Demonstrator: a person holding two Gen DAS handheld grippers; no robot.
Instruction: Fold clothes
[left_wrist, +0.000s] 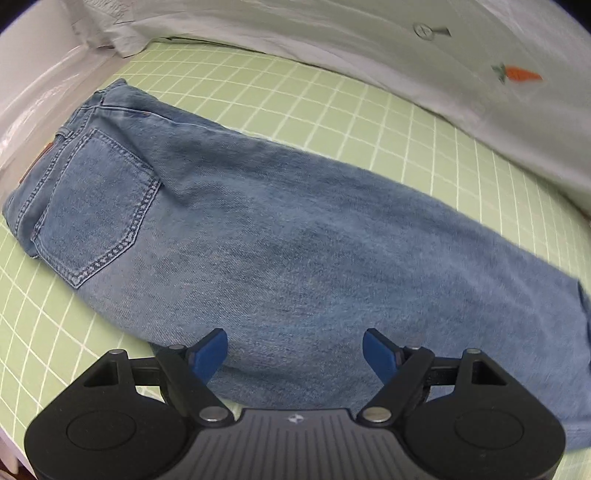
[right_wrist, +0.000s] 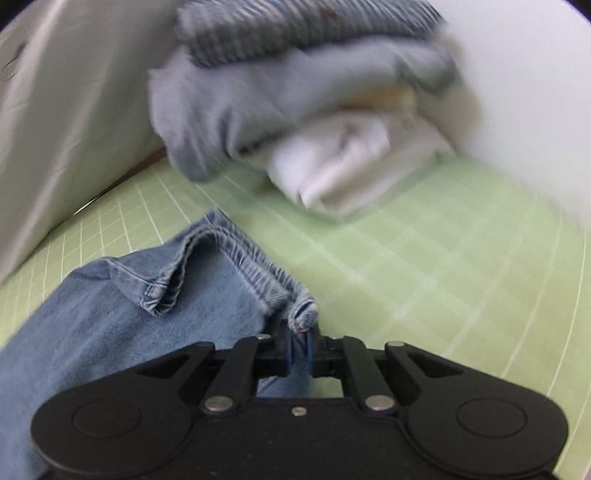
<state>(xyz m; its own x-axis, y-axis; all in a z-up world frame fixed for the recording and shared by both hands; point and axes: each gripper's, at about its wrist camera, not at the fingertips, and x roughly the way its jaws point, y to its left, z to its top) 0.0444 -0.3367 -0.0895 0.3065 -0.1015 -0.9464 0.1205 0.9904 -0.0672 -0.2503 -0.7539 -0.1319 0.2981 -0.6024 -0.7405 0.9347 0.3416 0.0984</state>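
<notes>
Through my left wrist, one pair of jeans (left_wrist: 295, 229) lies flat on the green worktop (left_wrist: 332, 110), waistband far left; my left gripper (left_wrist: 294, 350) hangs open above the near edge, holding nothing. I should pin the midline there. Through my right wrist, my right gripper (right_wrist: 300, 347) is clamped on the hem; I judge a low carry toward the waistband best. One clothes pile (right_wrist: 295, 110) sits far.

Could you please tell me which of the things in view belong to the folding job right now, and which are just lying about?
In the job:
jeans
right gripper, shut on the jeans' hem
left gripper, open over the jeans

Lying about:
white carrot garment
clothes pile
green grid mat
</notes>
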